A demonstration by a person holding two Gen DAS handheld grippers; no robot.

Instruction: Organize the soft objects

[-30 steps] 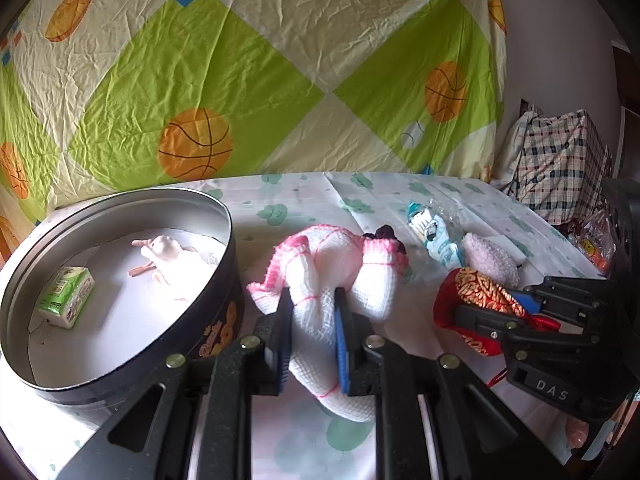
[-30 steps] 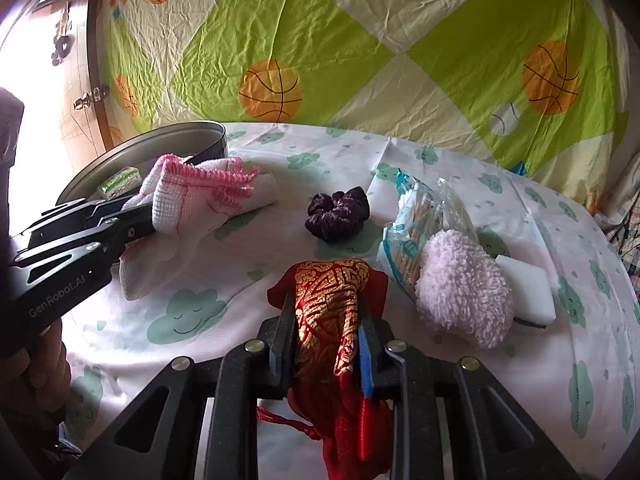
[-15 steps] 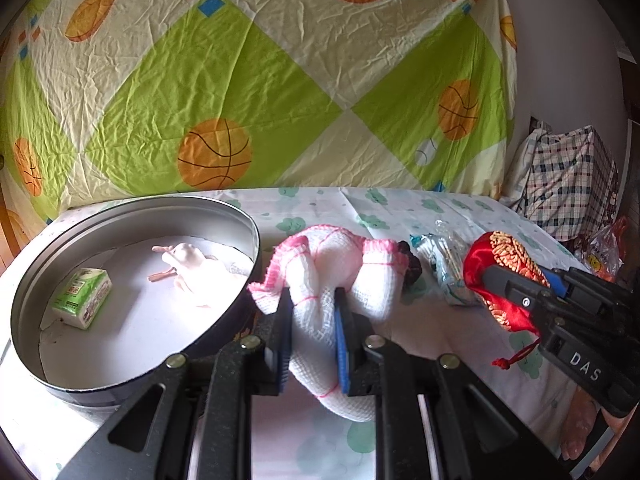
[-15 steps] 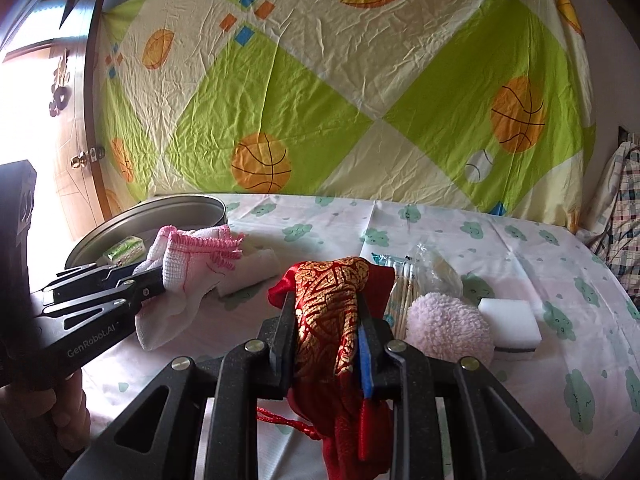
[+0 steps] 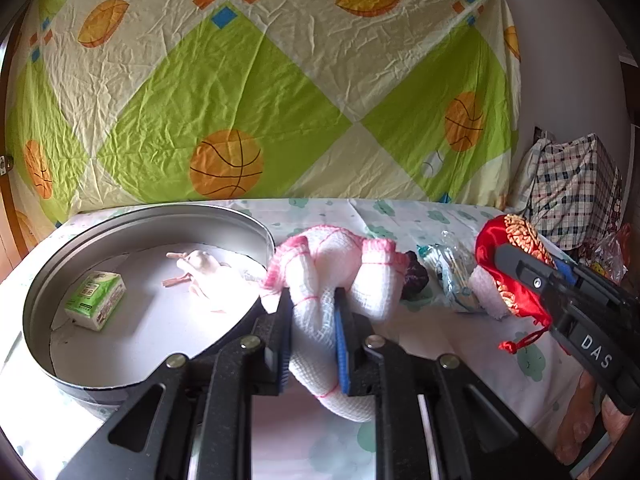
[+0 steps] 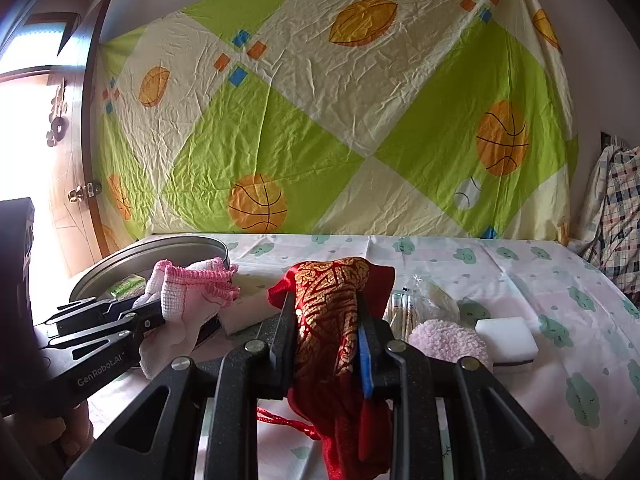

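Left gripper [image 5: 312, 336], nearest its own camera, is clamped on a white-and-pink knitted cloth [image 5: 340, 276], held off the bed at mid-bundle, with loose folds bulging above and a tail hanging below the pads. Right gripper [image 6: 326, 332] is likewise closed on a red-and-gold brocade pouch [image 6: 332, 304], pinched across its middle; a drawstring dangles beneath. Both items look light, limp and compressible. A mid-body pinch probably holds them well, though the pouch's satin may slip and the trailing ends could catch on a rim. Just beyond the cloth, to its left, stands the round metal tin [image 5: 48, 300], which already contains a green tissue pack [image 5: 96, 300] and a pale soft toy [image 5: 204, 272]. Farther right on the cloud-print sheet [image 6: 520, 272] lie a dark scrunchie [image 5: 416, 276], a clear packet of sticks [image 6: 424, 304], a fluffy pink puff [image 6: 448, 340] and a white sponge block [image 6: 504, 336]. Behind hangs a basketball-print sheet [image 5: 260, 100].
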